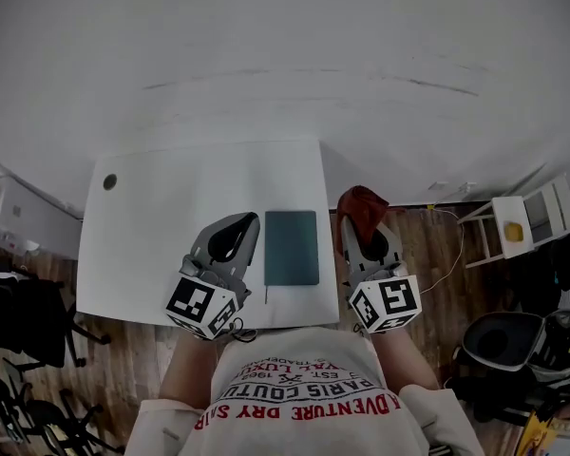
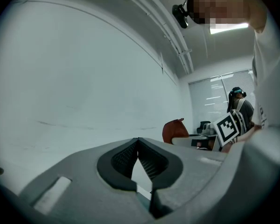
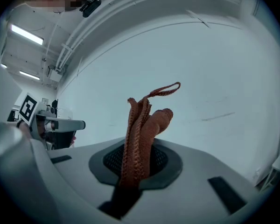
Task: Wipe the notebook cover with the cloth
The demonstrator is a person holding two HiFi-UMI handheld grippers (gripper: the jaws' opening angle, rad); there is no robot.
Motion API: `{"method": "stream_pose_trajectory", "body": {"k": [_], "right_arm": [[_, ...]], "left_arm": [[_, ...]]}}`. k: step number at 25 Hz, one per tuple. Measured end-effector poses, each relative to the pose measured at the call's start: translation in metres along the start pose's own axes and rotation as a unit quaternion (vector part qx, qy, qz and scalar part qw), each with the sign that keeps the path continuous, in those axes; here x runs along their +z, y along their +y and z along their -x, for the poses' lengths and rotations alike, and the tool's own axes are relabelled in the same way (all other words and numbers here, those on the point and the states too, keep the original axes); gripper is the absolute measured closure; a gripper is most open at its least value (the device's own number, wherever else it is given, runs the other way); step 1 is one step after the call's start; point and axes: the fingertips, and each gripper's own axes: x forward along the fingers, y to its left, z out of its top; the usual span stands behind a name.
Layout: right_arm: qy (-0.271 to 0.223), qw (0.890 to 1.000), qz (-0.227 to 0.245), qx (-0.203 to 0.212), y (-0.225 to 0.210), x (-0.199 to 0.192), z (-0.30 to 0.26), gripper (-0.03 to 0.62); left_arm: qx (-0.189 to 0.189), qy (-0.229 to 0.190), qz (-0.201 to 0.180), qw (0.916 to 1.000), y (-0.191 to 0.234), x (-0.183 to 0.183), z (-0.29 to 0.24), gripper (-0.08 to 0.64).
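Note:
A dark teal notebook (image 1: 292, 247) lies flat near the front edge of the white table (image 1: 161, 226). My left gripper (image 1: 240, 222) hovers just left of it, tilted up toward the wall, its jaws shut with nothing between them (image 2: 138, 143). My right gripper (image 1: 363, 222) is just past the table's right edge, beside the notebook. It is shut on a rust-red knitted cloth (image 3: 139, 139) that sticks up bunched from between the jaws. The cloth (image 1: 359, 205) hides the right fingertips in the head view. It also shows in the left gripper view as the cloth (image 2: 173, 130).
A small dark round spot (image 1: 109, 181) marks the table's far left corner. A white rack (image 1: 532, 215) with a yellow item (image 1: 514, 231) stands on the wooden floor at right, with a dark bin (image 1: 499, 342) below it. A black chair (image 1: 19, 316) stands at left. The wall is close behind.

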Motion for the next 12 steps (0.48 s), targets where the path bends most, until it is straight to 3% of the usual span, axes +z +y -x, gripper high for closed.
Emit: {"method": "stream_pose_trajectory", "body": {"k": [12], "right_arm": [[-0.006, 1.0, -0.007, 0.016, 0.0099, 0.002, -0.0059, 0.529]], "left_arm": [[0.019, -0.003, -0.02, 0.9996, 0.0028, 0.0049, 0.0041, 0.55]]}}
